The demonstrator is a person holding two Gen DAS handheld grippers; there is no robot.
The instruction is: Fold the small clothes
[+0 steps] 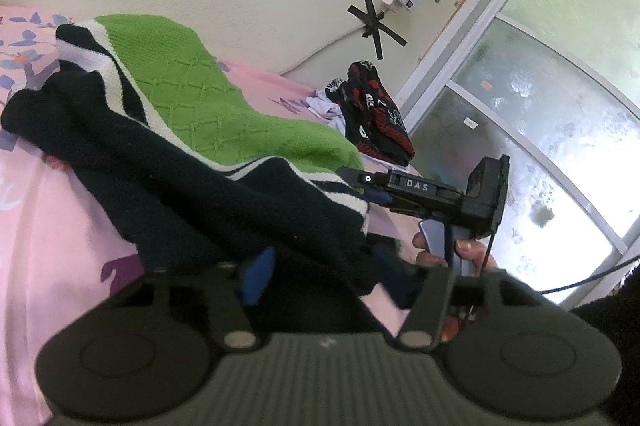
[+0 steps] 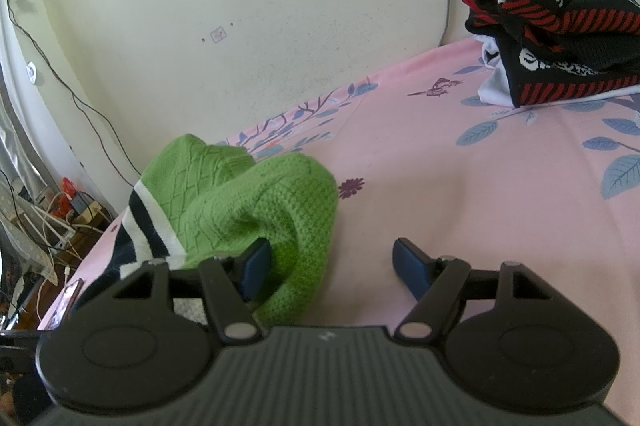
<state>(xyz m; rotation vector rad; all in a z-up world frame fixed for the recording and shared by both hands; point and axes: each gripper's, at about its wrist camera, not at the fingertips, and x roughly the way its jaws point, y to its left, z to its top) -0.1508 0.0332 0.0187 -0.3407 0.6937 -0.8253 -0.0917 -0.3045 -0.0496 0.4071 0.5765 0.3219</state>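
Green knit with navy and white bands: that's the sweater (image 1: pixel 172 130), one garment, draped across the pink sheet (image 2: pixel 460 194) right ahead of my left claw (image 1: pixel 326 280). I read its pads as pinched on the dark hem, cloth bunched between the blue pads, presumably to lift that edge for a fold. My right claw (image 2: pixel 334 272) stands wide, nothing held; the green sleeve lies against its left finger (image 2: pixel 254 268) only, ready to be caught. Well beyond it, up right, one red-and-black pile (image 2: pixel 548 38) waits. Two claws, one sweater, one pile.
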